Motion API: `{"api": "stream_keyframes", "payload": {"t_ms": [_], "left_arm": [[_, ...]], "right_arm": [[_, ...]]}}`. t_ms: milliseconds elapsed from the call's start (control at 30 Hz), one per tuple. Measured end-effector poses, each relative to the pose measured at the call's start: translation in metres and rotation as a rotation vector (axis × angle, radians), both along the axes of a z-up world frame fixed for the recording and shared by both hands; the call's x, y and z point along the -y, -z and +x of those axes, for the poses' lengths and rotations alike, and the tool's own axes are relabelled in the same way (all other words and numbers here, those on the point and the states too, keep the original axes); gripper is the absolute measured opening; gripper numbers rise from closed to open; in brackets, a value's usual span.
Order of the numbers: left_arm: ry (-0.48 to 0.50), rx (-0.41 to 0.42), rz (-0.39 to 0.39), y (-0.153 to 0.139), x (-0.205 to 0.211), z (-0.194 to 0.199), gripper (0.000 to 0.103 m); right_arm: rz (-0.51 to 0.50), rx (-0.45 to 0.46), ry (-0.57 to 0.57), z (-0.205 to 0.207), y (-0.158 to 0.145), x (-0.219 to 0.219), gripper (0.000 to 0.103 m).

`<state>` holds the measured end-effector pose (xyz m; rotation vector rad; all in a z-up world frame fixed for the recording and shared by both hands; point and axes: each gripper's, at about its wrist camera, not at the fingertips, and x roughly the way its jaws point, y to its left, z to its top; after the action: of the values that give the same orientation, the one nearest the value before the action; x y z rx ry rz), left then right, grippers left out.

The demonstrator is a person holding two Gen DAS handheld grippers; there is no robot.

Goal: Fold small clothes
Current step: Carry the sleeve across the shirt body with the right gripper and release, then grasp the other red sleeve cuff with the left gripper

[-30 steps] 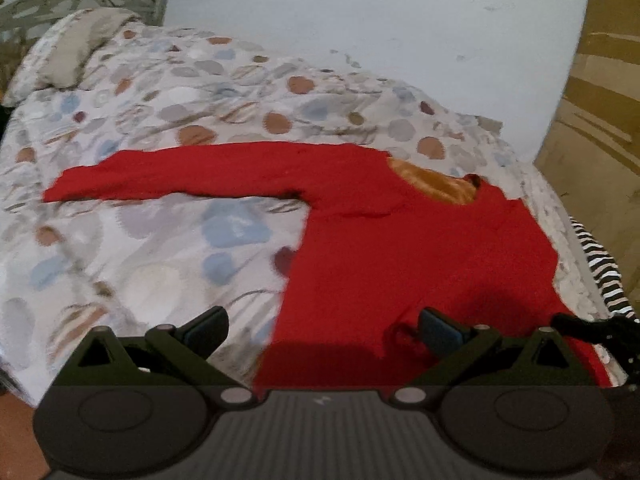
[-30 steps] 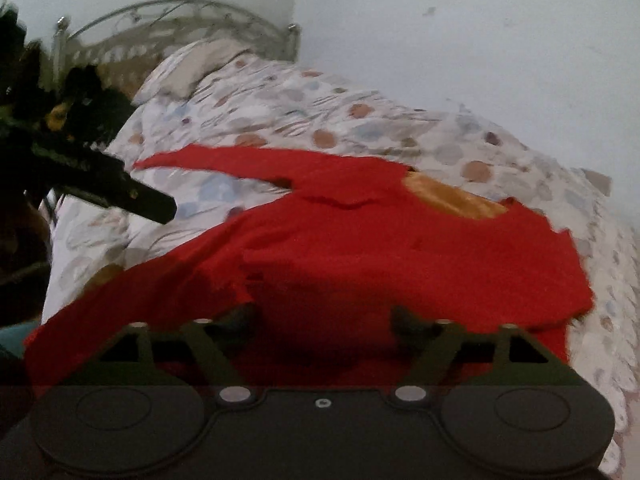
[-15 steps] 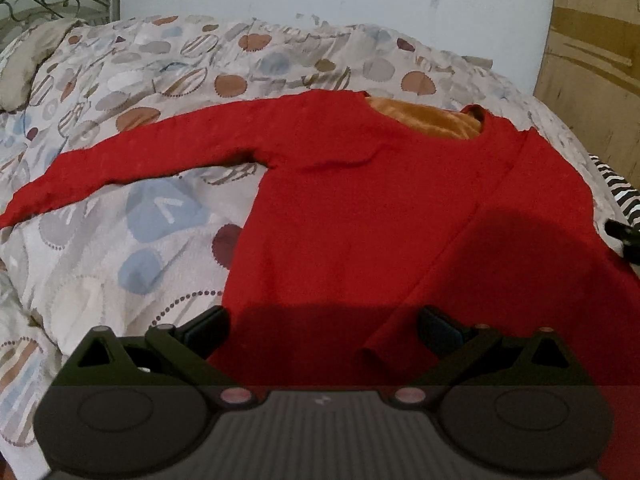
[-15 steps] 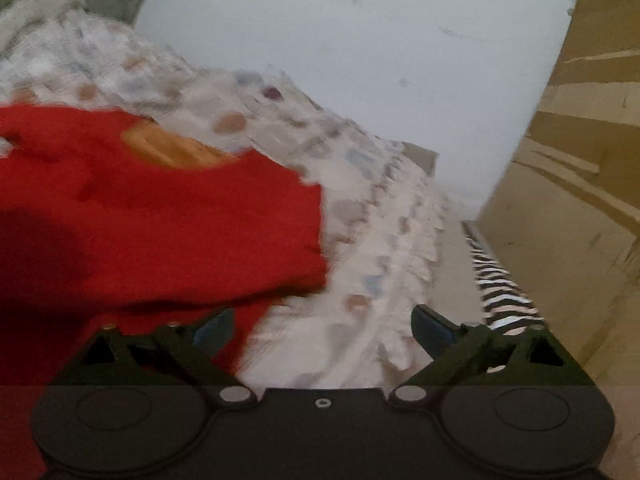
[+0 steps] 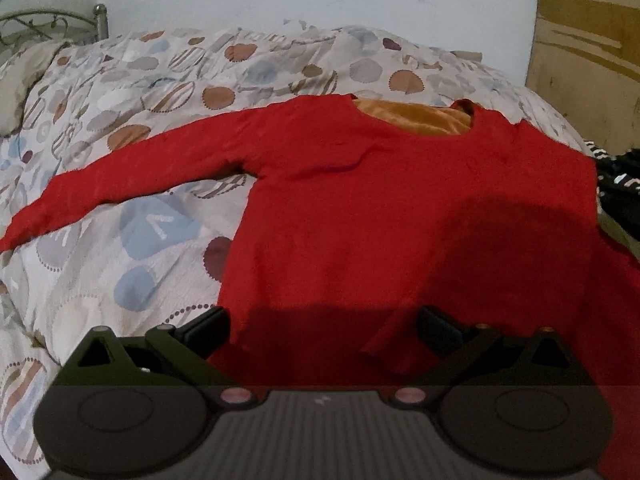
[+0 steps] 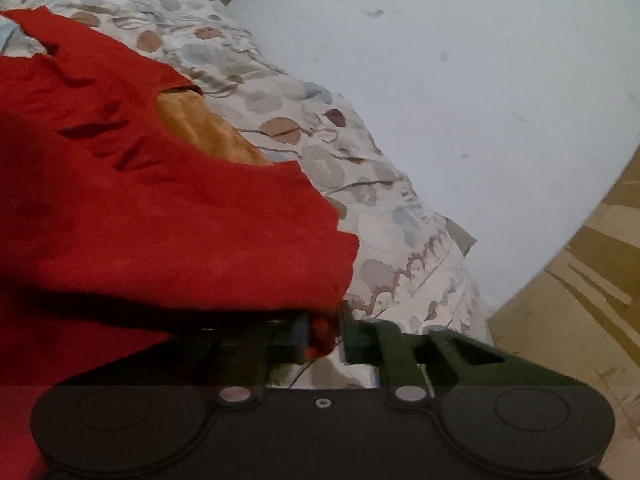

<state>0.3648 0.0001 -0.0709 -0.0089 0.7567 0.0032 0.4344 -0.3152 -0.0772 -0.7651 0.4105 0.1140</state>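
A red long-sleeved sweater (image 5: 400, 208) with an orange lining at the neck lies flat on the patterned bedspread (image 5: 132, 240). One sleeve stretches out to the left. My left gripper (image 5: 322, 322) is open and empty, hovering over the sweater's bottom hem, where a folded cuff lies between its fingers. In the right wrist view the sweater (image 6: 160, 208) fills the left side. My right gripper (image 6: 322, 334) is shut on the sweater's right edge, with red cloth bunched between its fingers.
The bed has a metal headboard (image 5: 52, 24) and a pillow (image 5: 20, 80) at the far left. A pale wall (image 6: 460, 80) runs behind it. A wooden panel (image 5: 588, 40) stands at the right, with dark striped cloth (image 5: 616, 176) below it.
My right gripper has swung right and closed on the sweater's right edge; it was open half a second ago. My left gripper has moved in closer over the hem, still open.
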Motion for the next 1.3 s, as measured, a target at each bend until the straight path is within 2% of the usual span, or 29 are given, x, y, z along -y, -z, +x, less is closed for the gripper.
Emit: {"api": "stream_keyframes", "payload": {"t_ms": [100, 167, 267, 367, 467, 533, 667, 733, 900, 1033, 1133, 1267, 1300], "left_arm": [[0.004, 0.004, -0.012, 0.003, 0.001, -0.001, 0.102], [0.001, 0.005, -0.008, 0.005, 0.002, -0.001, 0.102], [0.007, 0.009, 0.001, 0.004, 0.003, -0.002, 0.102], [0.011, 0.008, -0.028, 0.001, -0.004, -0.005, 0.103], [-0.008, 0.012, -0.071, -0.003, -0.02, -0.011, 0.103], [-0.045, 0.024, -0.105, -0.008, -0.038, -0.018, 0.103], [-0.149, 0.071, -0.157, -0.017, -0.088, -0.03, 0.103], [-0.226, 0.092, -0.157, -0.018, -0.12, -0.032, 0.103], [-0.414, 0.118, -0.158, -0.014, -0.206, -0.02, 0.103], [-0.531, 0.177, -0.212, -0.011, -0.272, -0.011, 0.103], [-0.561, 0.199, -0.274, -0.008, -0.312, 0.001, 0.103], [-0.603, 0.18, -0.409, 0.009, -0.356, 0.023, 0.103], [-0.567, 0.17, -0.464, 0.015, -0.366, 0.029, 0.102]], "right_arm": [[0.069, -0.004, 0.064, -0.002, -0.003, 0.011, 0.012], [0.112, -0.039, 0.121, 0.0, 0.004, 0.021, 0.011], [0.11, -0.052, 0.124, -0.003, 0.011, 0.02, 0.012], [0.121, -0.053, 0.131, -0.004, 0.007, 0.016, 0.015], [0.147, -0.059, 0.16, -0.008, 0.002, 0.021, 0.033], [0.175, -0.065, 0.18, -0.014, -0.001, 0.025, 0.049], [0.257, -0.058, 0.221, -0.036, -0.014, 0.034, 0.066], [0.307, -0.052, 0.235, -0.049, -0.022, 0.036, 0.081], [0.456, -0.03, 0.241, -0.088, -0.048, 0.029, 0.102], [0.563, -0.03, 0.227, -0.118, -0.066, 0.014, 0.102], [0.622, -0.04, 0.228, -0.138, -0.073, -0.002, 0.102], [0.651, -0.039, 0.237, -0.16, -0.075, -0.031, 0.102], [0.655, -0.046, 0.241, -0.164, -0.074, -0.038, 0.102]]}}
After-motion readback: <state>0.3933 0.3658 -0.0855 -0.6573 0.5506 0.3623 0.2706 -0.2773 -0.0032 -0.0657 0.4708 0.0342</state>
